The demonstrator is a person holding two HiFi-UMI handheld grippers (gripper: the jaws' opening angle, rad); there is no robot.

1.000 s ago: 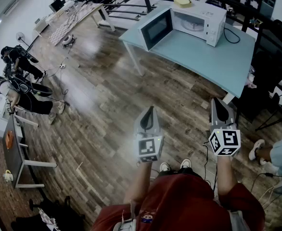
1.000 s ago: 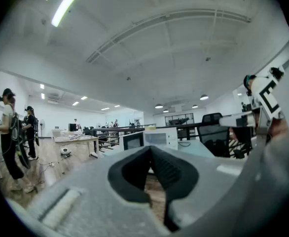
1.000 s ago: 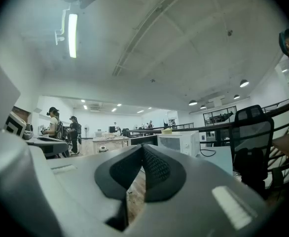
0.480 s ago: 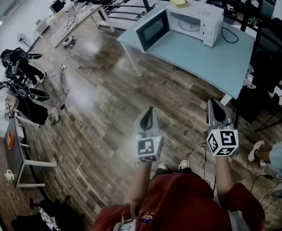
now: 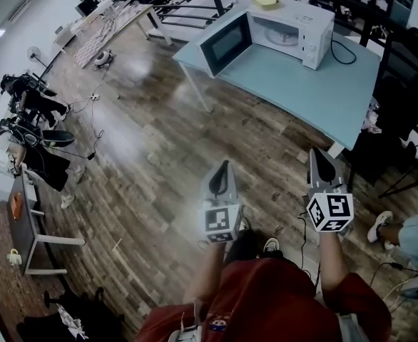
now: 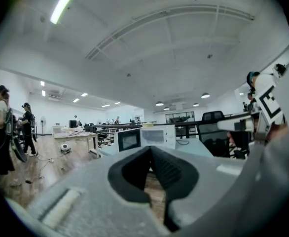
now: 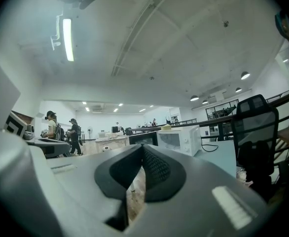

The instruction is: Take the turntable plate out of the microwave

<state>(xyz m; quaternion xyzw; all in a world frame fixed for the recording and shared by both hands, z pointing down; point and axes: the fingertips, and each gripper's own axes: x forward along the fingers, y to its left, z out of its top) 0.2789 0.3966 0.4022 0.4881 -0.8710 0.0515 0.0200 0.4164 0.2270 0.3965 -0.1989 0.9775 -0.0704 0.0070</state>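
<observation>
Wooden floor (image 5: 152,141): plank surface that fills most of the head view; both grippers are held above it.

Table (image 5: 294,84): light blue top on pale legs, at the far side of the floor, well apart from both grippers.

Person in a red top (image 5: 266,298): at the bottom edge of the head view, one gripper at the end of each forearm.

Microwave (image 5: 316,21): white housing, standing on the far part of the table. A black cable (image 5: 346,52) runs from its right side across the table top.

Microwave door (image 5: 227,45): swung fully open to the left, dark window facing the floor.

Left gripper (image 5: 222,167): pointing level toward the table. In the left gripper view the two dark pads meet at the tip (image 6: 151,150); jaws closed, nothing between them.

Right gripper (image 5: 317,152): beside the left one, same heading. The right gripper view shows the pads meeting at the tip (image 7: 143,147); jaws closed and empty.

Turntable plate (image 5: 285,38): pale disc lying inside the open microwave cavity, well apart from both grippers.

Yellow item (image 5: 267,0): resting on top of the microwave, left end
</observation>
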